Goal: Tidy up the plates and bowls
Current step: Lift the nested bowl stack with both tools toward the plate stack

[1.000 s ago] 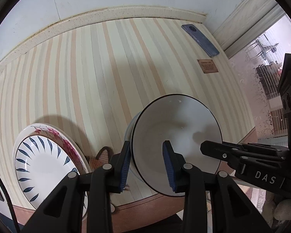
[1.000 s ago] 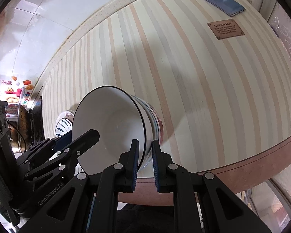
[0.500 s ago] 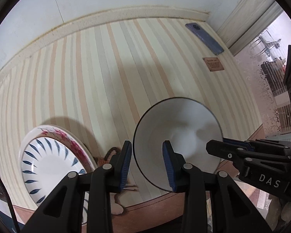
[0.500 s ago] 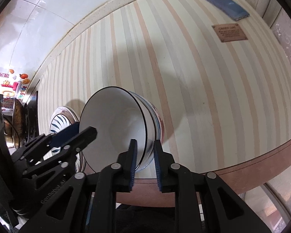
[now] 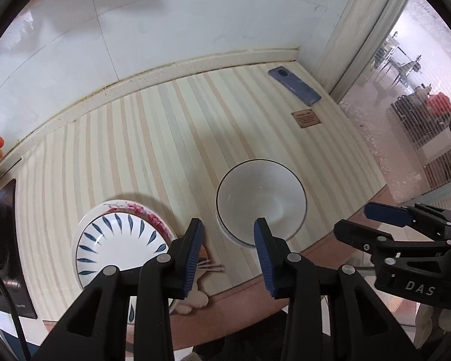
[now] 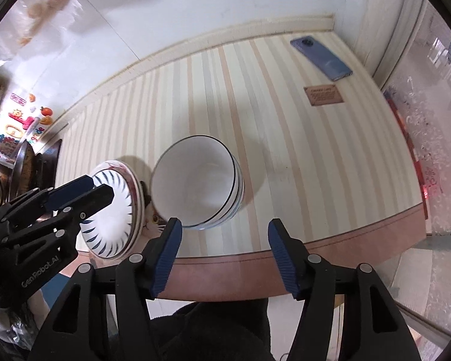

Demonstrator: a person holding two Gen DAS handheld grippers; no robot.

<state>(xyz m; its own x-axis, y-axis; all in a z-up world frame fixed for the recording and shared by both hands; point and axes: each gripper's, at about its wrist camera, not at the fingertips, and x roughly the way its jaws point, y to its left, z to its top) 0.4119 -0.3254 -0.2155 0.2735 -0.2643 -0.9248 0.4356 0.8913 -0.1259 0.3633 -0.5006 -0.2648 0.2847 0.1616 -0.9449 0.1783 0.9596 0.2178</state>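
Observation:
A stack of white bowls (image 6: 198, 183) with dark rims rests on the striped mat near the table's front edge; from the left wrist view its top bowl (image 5: 261, 201) shows. To its left lies a stack of plates (image 5: 120, 246) with blue leaf marks on top and a pink-flowered one beneath, also visible as plates (image 6: 117, 210). My left gripper (image 5: 228, 254) hangs open just in front of the bowls and plates, holding nothing. My right gripper (image 6: 224, 255) is open too, wide, in front of the bowls with nothing between its fingers.
A blue phone (image 5: 294, 85) lies at the back right of the mat (image 6: 255, 105), with a small brown label (image 6: 323, 94) beside it. A tiled wall runs along the back. The wooden table edge (image 6: 315, 258) is close in front. A dark stove (image 5: 0, 240) sits at the left.
The right gripper was shut on the bowl's rim and has let go and opened wide. The bowl now rests level on the stack. Both grippers have pulled back and up.

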